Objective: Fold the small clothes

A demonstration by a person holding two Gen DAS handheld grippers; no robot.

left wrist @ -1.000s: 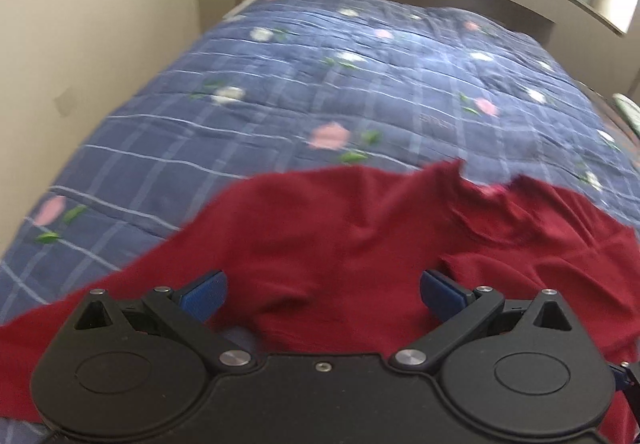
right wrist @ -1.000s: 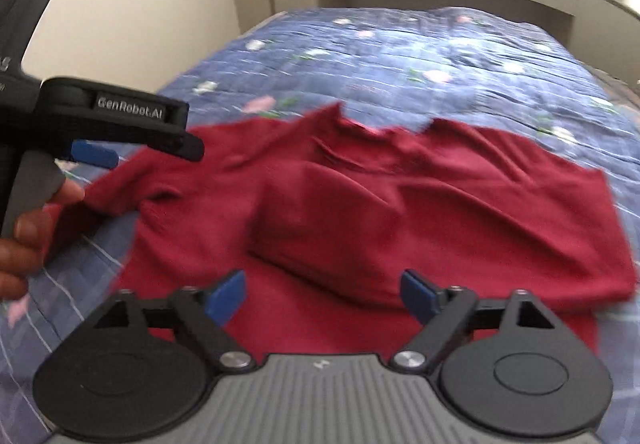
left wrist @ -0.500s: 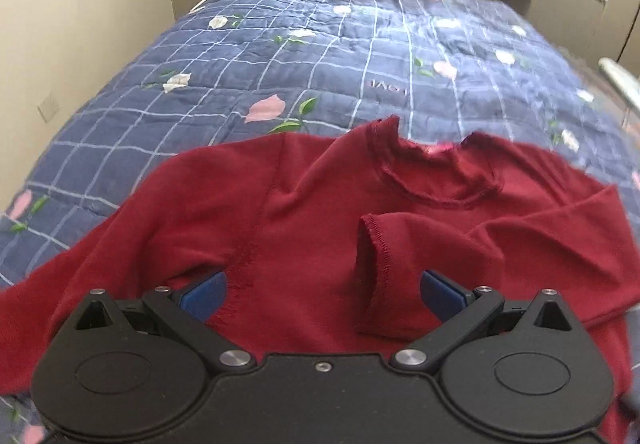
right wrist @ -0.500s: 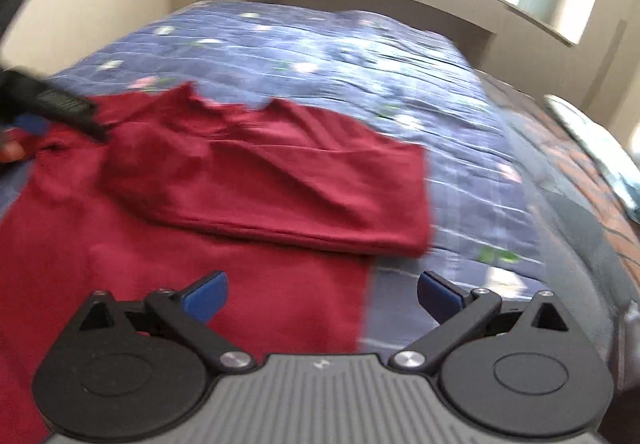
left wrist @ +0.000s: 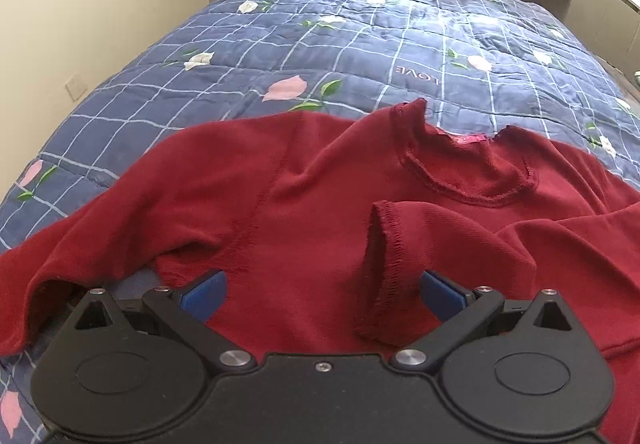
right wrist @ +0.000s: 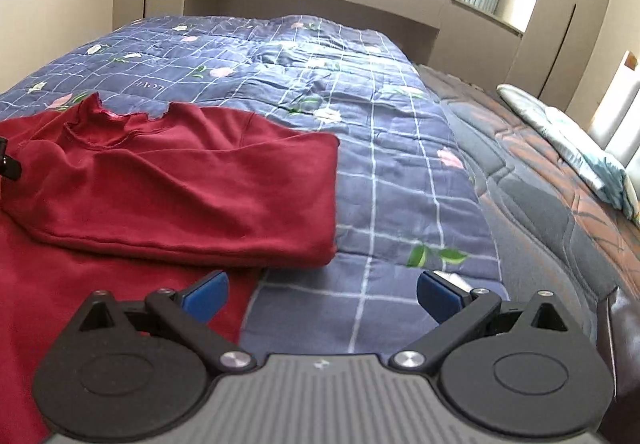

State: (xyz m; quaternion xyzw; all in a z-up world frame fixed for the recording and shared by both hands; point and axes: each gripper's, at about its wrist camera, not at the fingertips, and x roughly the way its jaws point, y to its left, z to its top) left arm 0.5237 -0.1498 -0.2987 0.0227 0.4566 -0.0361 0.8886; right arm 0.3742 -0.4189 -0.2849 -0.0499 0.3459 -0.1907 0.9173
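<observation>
A dark red long-sleeved shirt (left wrist: 304,212) lies on the blue checked quilt (left wrist: 360,44), neck towards the headboard. Its right sleeve is folded across the chest, cuff (left wrist: 380,268) near the middle; the left sleeve (left wrist: 72,264) hangs out to the left. My left gripper (left wrist: 322,294) is open and empty, low over the chest by the cuff. In the right wrist view the shirt (right wrist: 180,180) shows its folded right side. My right gripper (right wrist: 322,298) is open and empty, over the quilt (right wrist: 380,164) at the shirt's right edge.
A headboard (right wrist: 312,0) and bright window stand at the far end. A cream wall (left wrist: 80,4) runs along the bed's left side. To the right lie a dark patterned blanket (right wrist: 540,184) and a pale floral pillow (right wrist: 576,148).
My right gripper has swung right, from over the shirt's middle to its right edge, staying open. My left gripper has steadied over the chest. The shirt lies still with the right sleeve folded in.
</observation>
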